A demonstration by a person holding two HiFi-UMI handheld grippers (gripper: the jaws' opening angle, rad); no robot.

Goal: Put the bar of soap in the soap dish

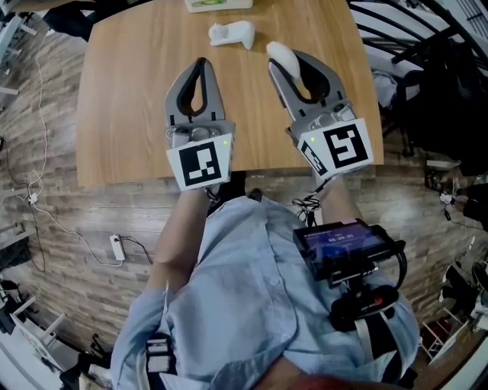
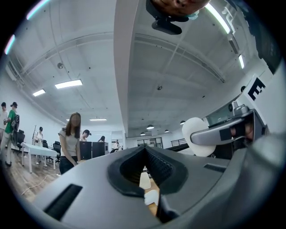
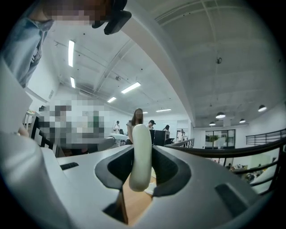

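An oval white bar of soap (image 1: 280, 53) stands on edge between the tips of my right gripper (image 1: 288, 59), which is shut on it above the wooden table (image 1: 130, 99). The right gripper view shows the soap (image 3: 140, 156) upright, pressed from both sides by the dark pads. My left gripper (image 1: 201, 64) hovers beside it to the left, jaws shut with nothing in them. From the left gripper view the soap (image 2: 195, 135) appears off to the right. A rectangular white dish with a greenish inside (image 1: 219, 4) lies at the table's far edge, partly cut off.
A white curved object (image 1: 232, 33) lies on the table just beyond both grippers. Dark chairs and clutter (image 1: 427, 84) stand right of the table, and cables with a power strip (image 1: 116, 245) run over the floor on the left. People stand far off (image 2: 69, 143).
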